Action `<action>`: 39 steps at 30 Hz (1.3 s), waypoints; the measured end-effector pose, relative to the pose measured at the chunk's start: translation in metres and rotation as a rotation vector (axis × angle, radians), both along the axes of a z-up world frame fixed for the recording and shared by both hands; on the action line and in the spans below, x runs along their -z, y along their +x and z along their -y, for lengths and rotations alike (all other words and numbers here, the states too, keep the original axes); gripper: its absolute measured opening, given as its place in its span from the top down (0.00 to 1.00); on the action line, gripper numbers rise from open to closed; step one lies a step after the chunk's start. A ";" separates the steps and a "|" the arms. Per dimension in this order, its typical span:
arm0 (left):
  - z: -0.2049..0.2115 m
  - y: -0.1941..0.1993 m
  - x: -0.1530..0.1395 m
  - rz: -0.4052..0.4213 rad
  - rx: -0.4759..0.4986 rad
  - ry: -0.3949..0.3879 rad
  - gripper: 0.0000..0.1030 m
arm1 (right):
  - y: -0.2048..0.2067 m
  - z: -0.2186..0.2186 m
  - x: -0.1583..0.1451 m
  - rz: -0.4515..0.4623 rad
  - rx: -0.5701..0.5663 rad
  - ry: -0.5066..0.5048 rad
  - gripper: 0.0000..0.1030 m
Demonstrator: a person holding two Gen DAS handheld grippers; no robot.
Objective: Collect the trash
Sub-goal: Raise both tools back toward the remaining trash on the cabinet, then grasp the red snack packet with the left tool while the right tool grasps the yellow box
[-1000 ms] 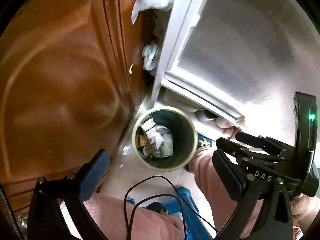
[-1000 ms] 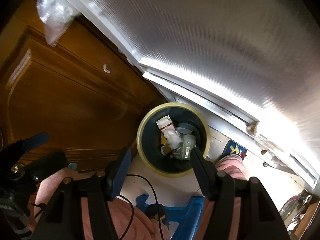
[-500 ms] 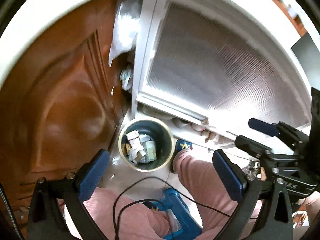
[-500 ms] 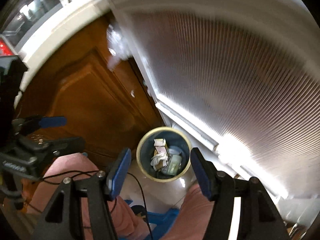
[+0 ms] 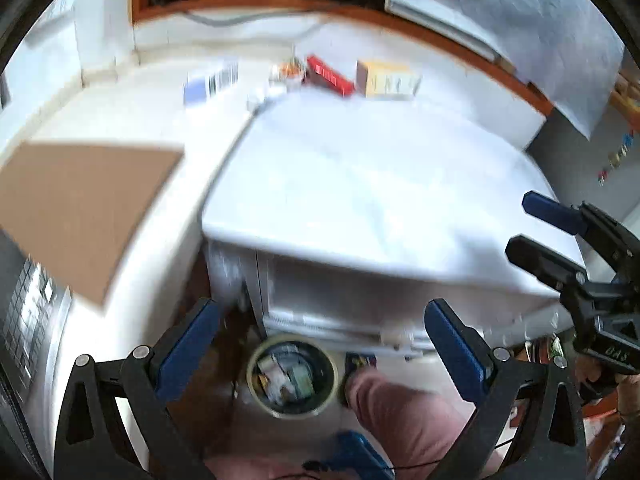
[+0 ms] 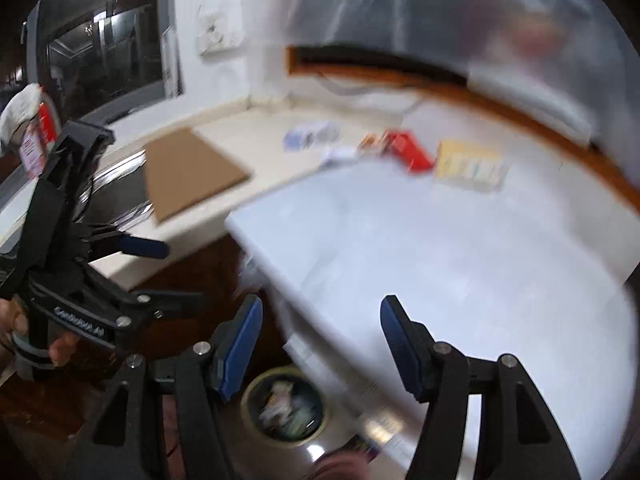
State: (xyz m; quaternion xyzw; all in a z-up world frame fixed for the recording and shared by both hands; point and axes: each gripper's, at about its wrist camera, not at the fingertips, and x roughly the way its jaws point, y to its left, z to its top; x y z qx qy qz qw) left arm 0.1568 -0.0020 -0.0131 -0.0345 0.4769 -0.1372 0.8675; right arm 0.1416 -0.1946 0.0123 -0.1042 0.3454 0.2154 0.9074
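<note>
1. Our left claw [image 5: 320, 328] has its two blue-padded fingers [image 5: 186, 346] spread wide apart, and nothing sits between them.
2. Our right claw [image 6: 320, 340] also has its fingers [image 6: 240, 344] parted, with an empty gap between the pads.
3. In the left wrist view, our right claw [image 5: 552, 232] shows at the right edge, level with our left one, its tips pointing left across the picture.
4. In the right wrist view, our left hand [image 6: 24, 336] wraps the handle of our left claw [image 6: 160, 276] at the left edge.
5. Both pictures are blurred.
6. Our pink-clad leg [image 5: 404, 412] shows below the claws.
</note>
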 end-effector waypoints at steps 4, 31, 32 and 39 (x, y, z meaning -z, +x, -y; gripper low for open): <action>0.011 0.047 -0.022 0.010 0.004 -0.010 0.01 | 0.049 0.011 -0.018 0.047 0.012 -0.024 0.40; 0.061 0.328 0.054 -0.093 -0.240 -0.195 0.24 | 0.250 0.083 0.008 0.019 0.240 0.119 0.40; 0.062 0.332 0.055 -0.095 -0.245 -0.205 0.24 | 0.252 0.083 0.009 0.019 0.241 0.115 0.40; 0.069 0.342 0.060 -0.085 -0.257 -0.261 0.83 | 0.260 0.076 0.013 0.049 0.246 0.072 0.40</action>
